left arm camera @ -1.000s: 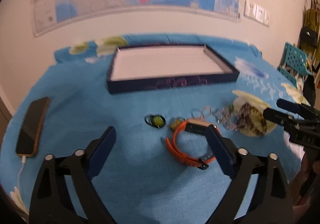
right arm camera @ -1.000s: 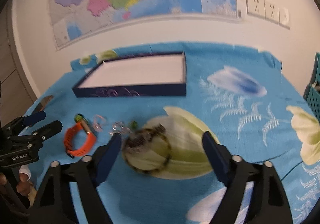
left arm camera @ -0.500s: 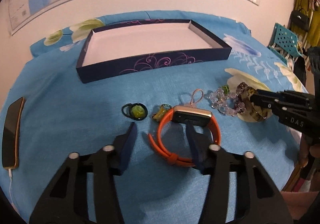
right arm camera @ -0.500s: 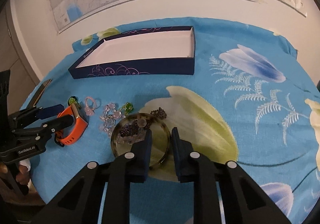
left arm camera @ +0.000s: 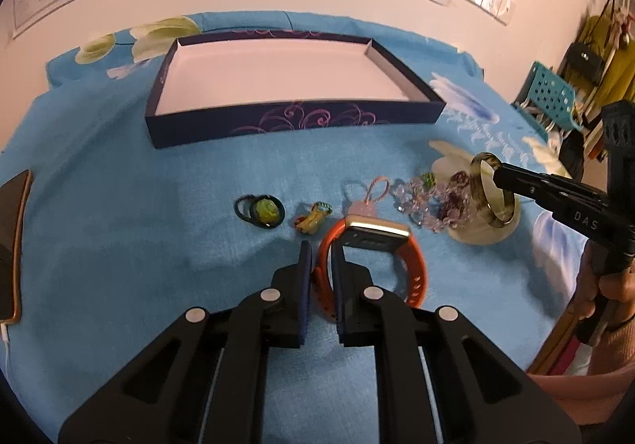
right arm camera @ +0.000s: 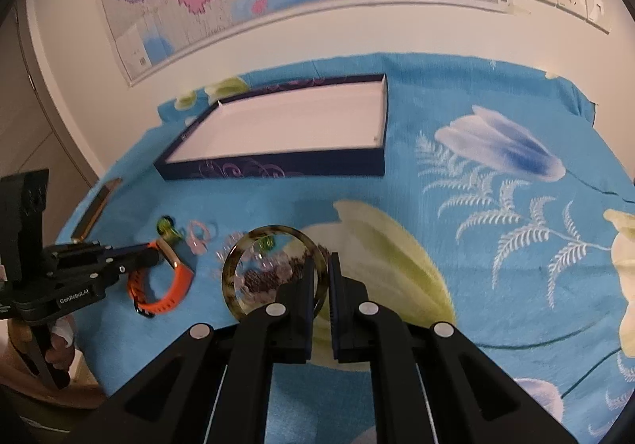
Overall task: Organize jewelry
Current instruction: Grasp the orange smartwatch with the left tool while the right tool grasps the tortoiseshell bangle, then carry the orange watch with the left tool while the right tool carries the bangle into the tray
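An orange watch with a gold-edged face lies on the blue flowered cloth. My left gripper is closing its jaws on the near side of the strap, and the pads press on it. From the right wrist view the same grip shows on the watch. My right gripper is closing on the right rim of a mottled brown-green bangle. The bangle stands tilted up on edge in that gripper. The dark blue tray with a white floor sits behind, nothing in it.
Between the two grippers lie a green-stone ring, a small yellow charm, a pink loop, a clear crystal bracelet and purple beads. A phone lies at the left edge. A teal basket stands far right.
Both grippers went from wide open to shut. The left one closed on the watch strap. The right one closed on the bangle's rim, and the bangle now tilts up off the cloth.
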Available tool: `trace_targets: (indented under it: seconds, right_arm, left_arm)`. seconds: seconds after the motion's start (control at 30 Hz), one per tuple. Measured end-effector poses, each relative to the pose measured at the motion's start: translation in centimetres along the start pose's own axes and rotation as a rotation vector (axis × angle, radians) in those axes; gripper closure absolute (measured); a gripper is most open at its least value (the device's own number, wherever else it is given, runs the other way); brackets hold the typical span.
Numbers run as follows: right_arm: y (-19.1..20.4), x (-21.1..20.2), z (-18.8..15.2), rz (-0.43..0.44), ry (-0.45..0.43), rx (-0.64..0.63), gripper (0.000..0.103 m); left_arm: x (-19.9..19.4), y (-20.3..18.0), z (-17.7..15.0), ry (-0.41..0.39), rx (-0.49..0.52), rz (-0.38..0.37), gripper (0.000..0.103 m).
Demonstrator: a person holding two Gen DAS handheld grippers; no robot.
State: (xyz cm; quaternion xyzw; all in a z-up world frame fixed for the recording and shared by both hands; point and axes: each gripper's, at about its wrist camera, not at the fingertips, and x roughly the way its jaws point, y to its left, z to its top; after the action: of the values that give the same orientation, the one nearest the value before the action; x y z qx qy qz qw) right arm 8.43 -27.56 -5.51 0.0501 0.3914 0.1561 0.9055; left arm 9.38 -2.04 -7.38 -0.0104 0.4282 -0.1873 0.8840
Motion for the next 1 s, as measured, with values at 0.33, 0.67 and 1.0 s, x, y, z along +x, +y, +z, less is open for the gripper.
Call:
trace_targets:
  seconds: [0.33, 0.67, 1.0]
  right_arm:
    - [0.0, 0.9, 4.0, 0.018, -0.066, -0.02, 0.097]
    - [0.0, 2.7, 4.3, 0.048, -0.042, -0.01, 0.097]
    - [-0.1, 3.1, 3.2, 0.055, -0.021, 0.007, 0.097]
  left_arm:
    - [-2.1, 1.9, 4.2, -0.106, -0.035, -0.005, 0.094]
    - [-1.1, 2.5, 2.5, -0.029, 0.083, 0.03, 0.097]
    - [-2.0, 3.2, -0.5, 0.04, 0.14, -0.006, 0.067]
